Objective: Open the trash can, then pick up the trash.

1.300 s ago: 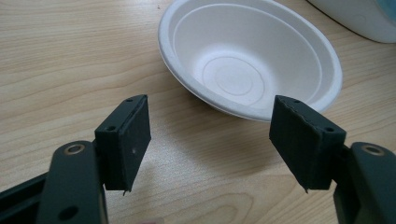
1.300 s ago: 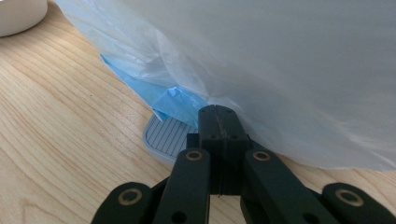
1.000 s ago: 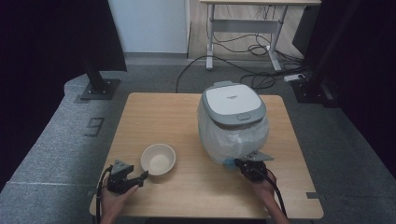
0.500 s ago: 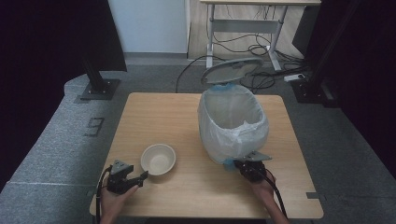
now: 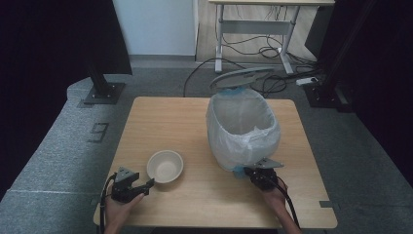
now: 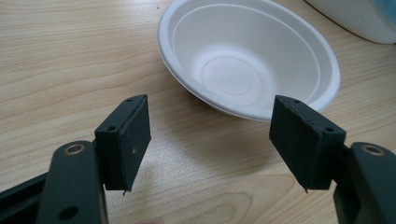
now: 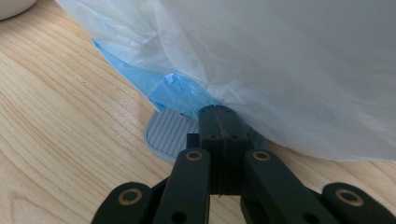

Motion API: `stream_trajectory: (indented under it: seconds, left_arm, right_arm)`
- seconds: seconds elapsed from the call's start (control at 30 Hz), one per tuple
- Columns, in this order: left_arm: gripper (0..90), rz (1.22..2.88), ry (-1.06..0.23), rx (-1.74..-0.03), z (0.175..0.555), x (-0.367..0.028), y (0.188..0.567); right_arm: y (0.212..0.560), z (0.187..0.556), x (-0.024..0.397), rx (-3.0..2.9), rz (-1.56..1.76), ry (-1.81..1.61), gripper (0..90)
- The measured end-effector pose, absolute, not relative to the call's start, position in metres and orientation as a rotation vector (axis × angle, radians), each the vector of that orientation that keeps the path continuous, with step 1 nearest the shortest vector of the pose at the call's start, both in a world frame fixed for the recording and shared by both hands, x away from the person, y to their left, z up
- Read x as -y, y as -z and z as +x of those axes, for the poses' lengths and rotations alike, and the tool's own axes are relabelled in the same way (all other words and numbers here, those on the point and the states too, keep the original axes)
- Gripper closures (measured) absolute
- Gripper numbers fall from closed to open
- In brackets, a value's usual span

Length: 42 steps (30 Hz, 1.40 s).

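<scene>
A white pedal bin [image 5: 242, 129] lined with a clear plastic bag [image 7: 280, 60] stands at the right of the wooden table [image 5: 195, 204]. Its grey lid [image 5: 242, 77] is tipped up behind the rim. My right gripper [image 5: 249, 171] is shut, jaws together, with its tips [image 7: 219, 114] down on the ribbed grey pedal [image 7: 166, 133] at the bin's foot. A white paper bowl [image 5: 165, 166] sits empty at the front left. My left gripper [image 5: 148, 184] stands open just short of the bowl [image 6: 247, 60], with only bare table between its jaws [image 6: 212, 135].
A blue fold of bag [image 7: 177, 91] hangs over the pedal. Beyond the table lie grey floor mats [image 5: 63, 146], a desk frame [image 5: 253, 34] with loose cables, and black stand bases [image 5: 102, 92]. The table's far left is bare wood.
The bin's lid has swung from shut to fully raised, showing the bag-lined inside. Both grippers have kept their places.
</scene>
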<state>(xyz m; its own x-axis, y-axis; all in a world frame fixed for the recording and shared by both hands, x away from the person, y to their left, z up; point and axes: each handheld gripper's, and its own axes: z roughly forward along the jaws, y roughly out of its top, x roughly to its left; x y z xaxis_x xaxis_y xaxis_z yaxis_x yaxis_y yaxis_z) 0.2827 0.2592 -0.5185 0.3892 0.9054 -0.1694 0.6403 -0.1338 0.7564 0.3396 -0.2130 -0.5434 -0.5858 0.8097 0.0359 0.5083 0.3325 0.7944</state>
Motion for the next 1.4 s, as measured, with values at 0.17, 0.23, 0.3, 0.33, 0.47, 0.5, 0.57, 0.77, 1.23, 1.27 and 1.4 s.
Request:
stream_trajectory:
  seconds: [0.17, 0.23, 0.3, 0.33, 0.47, 0.5, 0.57, 0.77, 1.23, 1.27, 1.4]
  left_arm:
    - [29.7, 1.849, -0.42, -1.333, 0.283, -0.259, 0.518]
    - [30.5, 1.847, -0.414, -1.33, 0.283, -0.259, 0.518]
    - [31.3, 1.84, -0.407, -1.328, 0.283, -0.259, 0.517]
    - [31.6, 1.84, -0.407, -1.328, 0.283, -0.259, 0.517]
    - [33.7, 1.821, -0.396, -1.324, 0.284, -0.26, 0.516]
    - [33.7, 1.817, -0.394, -1.324, 0.285, -0.26, 0.515]
    - [35.1, 1.805, -0.387, -1.319, 0.287, -0.261, 0.514]
    - [36.9, 1.783, -0.383, -1.322, 0.294, -0.261, 0.511]
    - [39.2, 1.82, -0.409, -1.389, 0.319, -0.263, 0.513]
    - [40.2, 1.817, -0.402, -1.39, 0.321, -0.264, 0.514]
    - [40.9, 1.821, -0.389, -1.389, 0.33, -0.262, 0.514]
  right_arm:
    - [0.543, 0.339, 0.213, -2.236, 1.165, -1.13, 89.7]
    - [0.543, 0.339, 0.213, -2.235, 1.164, -1.129, 89.7]
    - [0.543, 0.339, 0.213, -2.235, 1.163, -1.131, 89.7]
    - [0.543, 0.339, 0.213, -2.235, 1.163, -1.131, 89.7]
    - [0.544, 0.339, 0.213, -2.235, 1.162, -1.13, 89.7]
    - [0.544, 0.339, 0.213, -2.234, 1.162, -1.13, 89.7]
    - [0.544, 0.339, 0.212, -2.232, 1.161, -1.128, 89.7]
    - [0.544, 0.339, 0.213, -2.233, 1.158, -1.128, 89.8]
    - [0.544, 0.339, 0.213, -2.232, 1.155, -1.13, 89.7]
    - [0.544, 0.339, 0.213, -2.232, 1.156, -1.13, 89.7]
    - [0.544, 0.339, 0.213, -2.233, 1.156, -1.13, 89.7]
